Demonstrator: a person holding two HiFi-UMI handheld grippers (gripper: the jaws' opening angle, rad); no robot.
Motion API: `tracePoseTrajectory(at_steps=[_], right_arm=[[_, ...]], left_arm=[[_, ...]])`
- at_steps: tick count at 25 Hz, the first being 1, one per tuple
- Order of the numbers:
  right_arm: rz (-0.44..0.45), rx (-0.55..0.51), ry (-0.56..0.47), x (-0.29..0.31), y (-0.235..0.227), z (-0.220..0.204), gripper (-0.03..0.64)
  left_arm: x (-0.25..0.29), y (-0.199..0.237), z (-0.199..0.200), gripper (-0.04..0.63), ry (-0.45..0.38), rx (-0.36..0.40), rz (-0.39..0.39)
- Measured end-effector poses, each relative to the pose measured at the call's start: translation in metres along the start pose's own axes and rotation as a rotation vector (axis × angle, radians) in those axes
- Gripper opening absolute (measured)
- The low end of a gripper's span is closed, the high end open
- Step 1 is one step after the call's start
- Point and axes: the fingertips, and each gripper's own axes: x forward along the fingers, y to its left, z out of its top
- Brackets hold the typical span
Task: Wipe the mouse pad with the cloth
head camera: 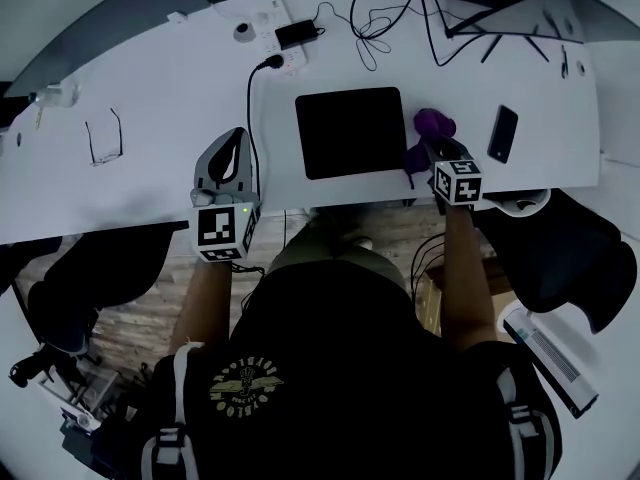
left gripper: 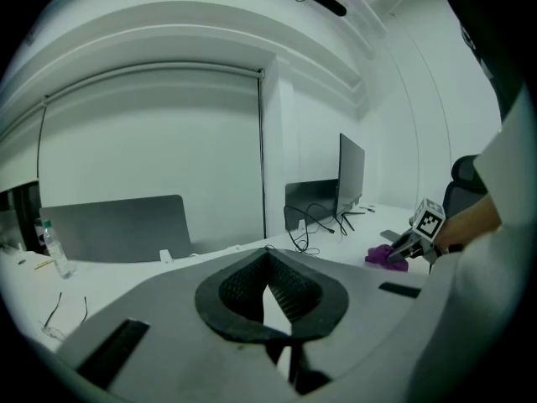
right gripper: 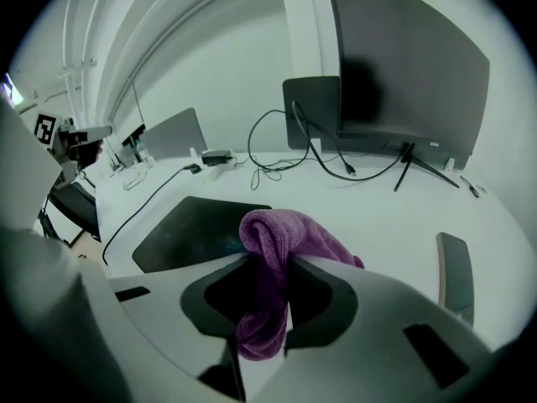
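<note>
A black square mouse pad point(head camera: 350, 133) lies in the middle of the white desk point(head camera: 160, 98). A purple cloth point(head camera: 435, 123) is bunched just off the pad's right edge. My right gripper point(head camera: 425, 155) points down at it and is shut on it. In the right gripper view a fold of the cloth point(right gripper: 277, 233) stands pinched between the jaws of the right gripper point(right gripper: 267, 263), with the mouse pad point(right gripper: 189, 225) just beyond to the left. My left gripper point(head camera: 238, 136) hovers over the desk's front edge, left of the pad, shut and holding nothing.
A phone point(head camera: 503, 133) lies right of the cloth. Glasses point(head camera: 103, 136) rest at the far left. A power strip point(head camera: 285, 38) and loose cables point(head camera: 375, 18) sit behind the pad, beside a monitor stand point(head camera: 500, 18). A dark chair point(head camera: 560, 248) stands at the right.
</note>
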Motion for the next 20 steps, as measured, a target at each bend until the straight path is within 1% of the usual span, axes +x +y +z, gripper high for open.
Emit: tracePoseTrajectory(at_steps=[4, 7, 11, 16, 20], right_arm=[[0.018, -0.018, -0.026, -0.011, 0.017, 0.021, 0.092], [0.049, -0.037, -0.045, -0.012, 0.040, 0.040, 0.092], [0.125, -0.062, -0.071, -0.008, 0.082, 0.068, 0.092], [0.225, -0.110, -0.074, 0.000, 0.129, 0.098, 0.092], [0.300, -0.150, -0.072, 0.016, 0.159, 0.119, 0.092]], left_arm=[[0.001, 0.006, 0.005, 0.002, -0.013, -0.012, -0.008], [0.002, 0.017, 0.011, 0.002, -0.028, -0.020, -0.004], [0.004, 0.035, 0.022, 0.002, -0.075, -0.055, 0.029], [-0.002, 0.040, 0.034, 0.002, -0.107, -0.067, 0.038], [-0.016, 0.055, 0.033, 0.002, -0.109, -0.090, 0.088]])
